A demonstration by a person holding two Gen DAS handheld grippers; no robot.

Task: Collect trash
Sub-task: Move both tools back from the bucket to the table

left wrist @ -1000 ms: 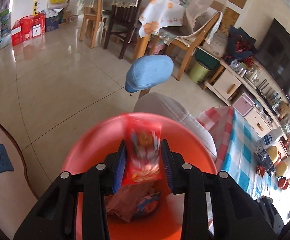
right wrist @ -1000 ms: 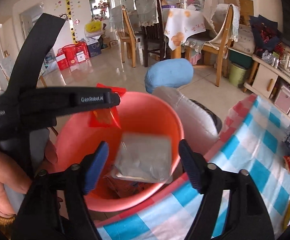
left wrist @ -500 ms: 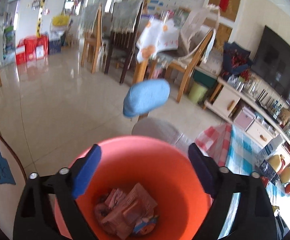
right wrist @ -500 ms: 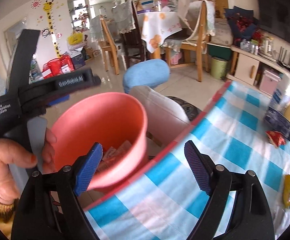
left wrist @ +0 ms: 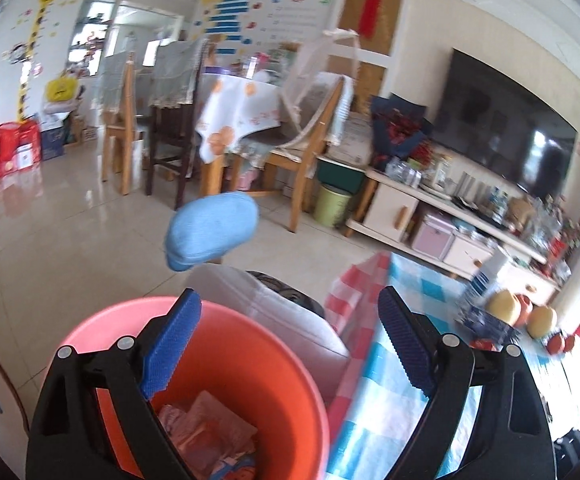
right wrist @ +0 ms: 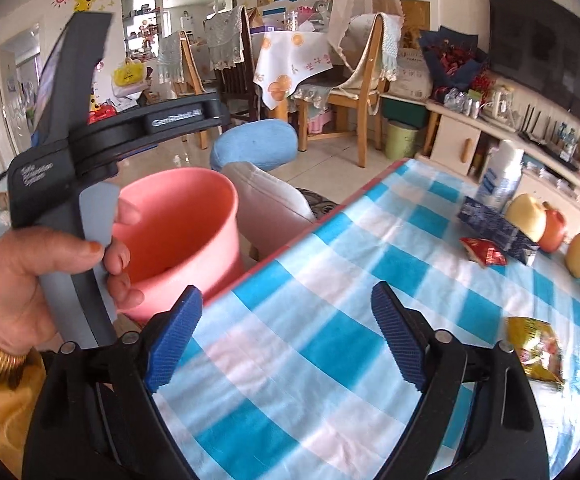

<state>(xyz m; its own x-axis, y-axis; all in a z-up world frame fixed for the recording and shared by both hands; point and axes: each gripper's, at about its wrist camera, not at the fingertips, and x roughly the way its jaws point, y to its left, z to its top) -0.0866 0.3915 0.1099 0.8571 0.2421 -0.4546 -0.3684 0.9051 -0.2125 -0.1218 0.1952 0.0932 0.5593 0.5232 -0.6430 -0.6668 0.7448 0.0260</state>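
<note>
An orange-pink bin [left wrist: 249, 376] stands on the floor beside the table, with several crumpled wrappers [left wrist: 209, 428] in its bottom. My left gripper [left wrist: 287, 296] hangs open over the bin's right rim, nothing between its blue pads. My right gripper [right wrist: 285, 292] is over the blue checked tablecloth [right wrist: 330, 344]; its jaws are opening and nothing is between them. On the cloth lie a red wrapper [right wrist: 482, 250] far right and a gold wrapper [right wrist: 534, 348] nearer. A hand [right wrist: 29, 280] holds the left gripper's handle next to the bin [right wrist: 177, 232].
A blue box [right wrist: 494, 226], a white canister [right wrist: 502, 176] and several pieces of fruit [right wrist: 526, 216] sit at the table's far right. A grey cushion [right wrist: 265, 208] and a blue stool [right wrist: 253, 148] stand behind the bin. Dining chairs and a TV cabinet lie beyond.
The left gripper opened and its red wrapper dropped into the bin. The silvery wrapper between the right gripper's jaws is gone, and that gripper swung right from the bin to over the table.
</note>
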